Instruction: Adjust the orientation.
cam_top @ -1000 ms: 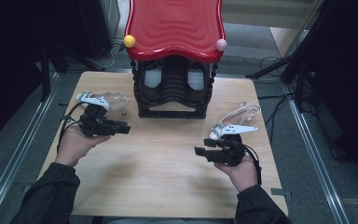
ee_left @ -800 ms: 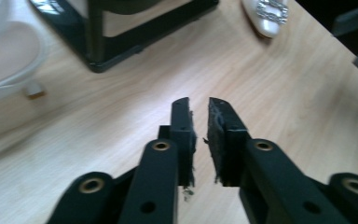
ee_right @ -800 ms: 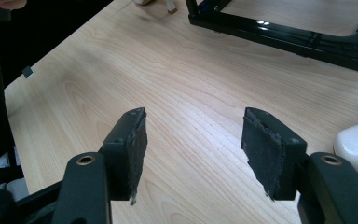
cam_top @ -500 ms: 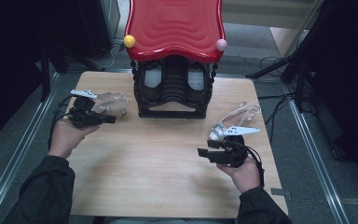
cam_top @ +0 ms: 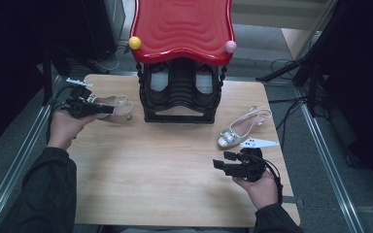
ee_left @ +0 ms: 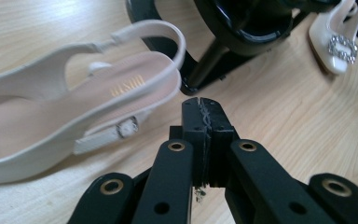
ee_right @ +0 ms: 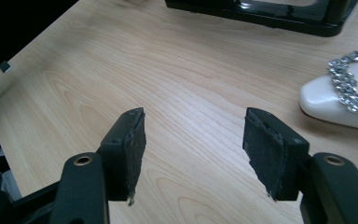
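Since a second ago the left tongs have slid away from the middle of the table toward its far left corner, and their jaws have just been closing; in the left gripper view they now meet pad to pad with nothing between them. They sit just beside the cream slingback shoe, which lies on the table next to the black rack, apparently not gripped. That reads as a shoe set down and let go, or a grasp that missed.

The right tongs stand wide and empty, low over bare wood, having drawn a little nearer the person. The second shoe, with its jewelled buckle, lies just beyond them, near the right edge.

The pale wooden table also carries a rack with a red wavy top. Grey floor, metal rails and dark equipment surround it.
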